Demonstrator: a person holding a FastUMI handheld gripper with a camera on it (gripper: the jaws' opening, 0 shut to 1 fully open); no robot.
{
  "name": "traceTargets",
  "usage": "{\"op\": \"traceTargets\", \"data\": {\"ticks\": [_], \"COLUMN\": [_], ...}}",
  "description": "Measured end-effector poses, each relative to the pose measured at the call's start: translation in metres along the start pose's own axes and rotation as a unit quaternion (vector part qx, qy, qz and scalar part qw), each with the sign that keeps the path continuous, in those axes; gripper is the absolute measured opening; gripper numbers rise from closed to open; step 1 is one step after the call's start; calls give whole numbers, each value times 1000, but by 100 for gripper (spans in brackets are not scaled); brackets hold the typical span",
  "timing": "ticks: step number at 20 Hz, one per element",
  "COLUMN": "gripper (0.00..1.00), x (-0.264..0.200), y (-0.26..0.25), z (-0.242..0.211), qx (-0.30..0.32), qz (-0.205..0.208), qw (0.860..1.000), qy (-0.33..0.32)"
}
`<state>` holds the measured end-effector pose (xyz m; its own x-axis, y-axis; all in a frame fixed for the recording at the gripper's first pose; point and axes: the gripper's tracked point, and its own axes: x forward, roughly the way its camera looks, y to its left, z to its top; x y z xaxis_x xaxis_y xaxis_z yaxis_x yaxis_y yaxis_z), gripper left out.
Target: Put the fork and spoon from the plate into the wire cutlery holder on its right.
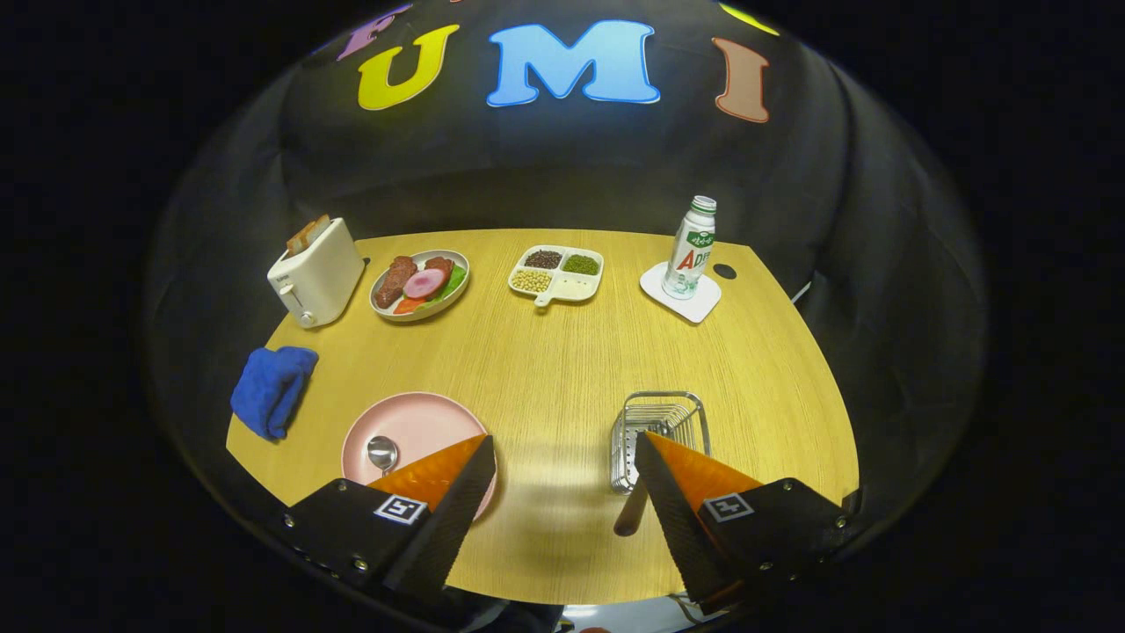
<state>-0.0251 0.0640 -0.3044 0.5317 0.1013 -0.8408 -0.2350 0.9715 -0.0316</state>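
A pink plate (422, 418) lies on the wooden table, partly under my left finger. A metal spoon (382, 453) rests on it, its handle hidden behind that finger. The wire cutlery holder (661, 415) stands to the plate's right, just beyond my right finger. A dark handle (631, 517), apparently the fork's, pokes out of the holder's near end toward me; its head is hard to make out inside the wires. My gripper (562, 437) hangs open above the bare table between plate and holder, with nothing between its fingers.
A blue cloth (271, 387) lies left of the plate. At the back stand a white toaster (315, 272), a plate of food (420, 283), a divided dish of beans (556, 272) and a bottle (692, 246) on a white coaster (694, 306).
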Motion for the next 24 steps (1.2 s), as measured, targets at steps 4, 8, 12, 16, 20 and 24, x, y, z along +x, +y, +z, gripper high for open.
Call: {"op": "traceTargets", "data": {"ticks": [4, 8, 12, 16, 20, 24], "gripper": [99, 99, 99, 99, 99, 99], "x": [3, 7, 12, 18, 26, 37], "y": [20, 44, 72, 104, 130, 151], "z": [-3, -9, -16, -27, -39, -61], "qx": [-13, -28, -48, -73, -98, -124], "qz": [14, 32, 54, 78, 97, 114], "qw": [1000, 999, 997, 994, 989, 983], "qy": [4, 12, 20, 34, 48, 76]}}
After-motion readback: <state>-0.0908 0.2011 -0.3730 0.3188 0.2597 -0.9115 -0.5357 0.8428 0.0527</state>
